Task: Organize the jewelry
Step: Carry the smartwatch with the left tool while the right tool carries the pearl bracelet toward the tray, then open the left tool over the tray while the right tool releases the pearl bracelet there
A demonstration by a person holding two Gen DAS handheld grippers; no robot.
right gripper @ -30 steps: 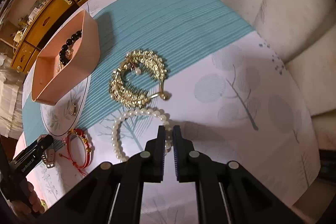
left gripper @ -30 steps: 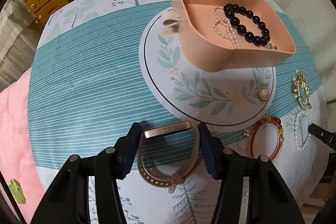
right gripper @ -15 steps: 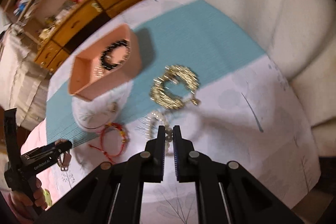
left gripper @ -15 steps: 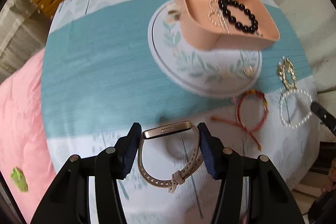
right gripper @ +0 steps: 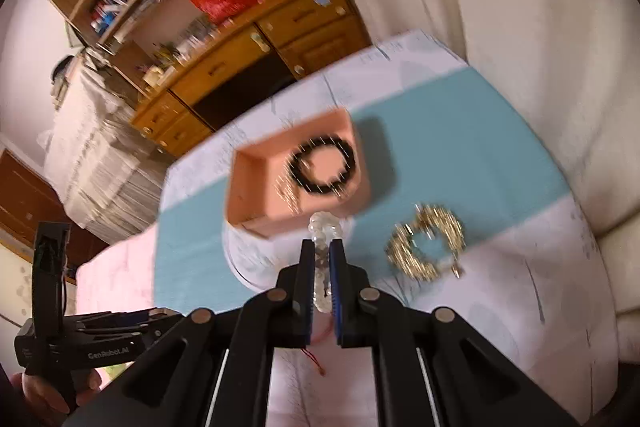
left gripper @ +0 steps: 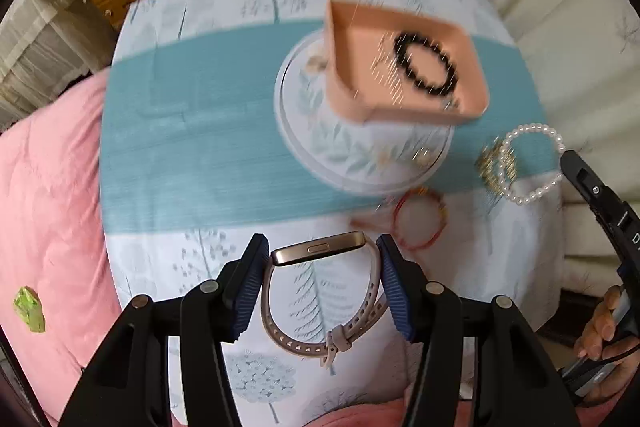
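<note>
1. Since a second ago both my grippers have lifted off the cloth: my left gripper [left gripper: 320,269] has carried the watch [left gripper: 320,291] up, and my right gripper [right gripper: 319,263] has raised the pearl bracelet [left gripper: 530,163].
2. My left jaws are clamped on the watch, gold case across the tips, the perforated beige strap looping back toward me.
3. My right jaws are pinched nearly together on the pearl strand, which hangs as an open ring.
4. Ahead of both, in mid-frame, sits the peach tray [left gripper: 344,83], squarish, smooth-walled, on a leaf-printed plate [left gripper: 320,147]; my right gripper looks nearer.
5. Black glossy beads [right gripper: 322,167] already lie inside it.
6. On the cloth remain the spiky gold bracelet [right gripper: 426,247] and the red cord bangle [left gripper: 420,219].
</note>
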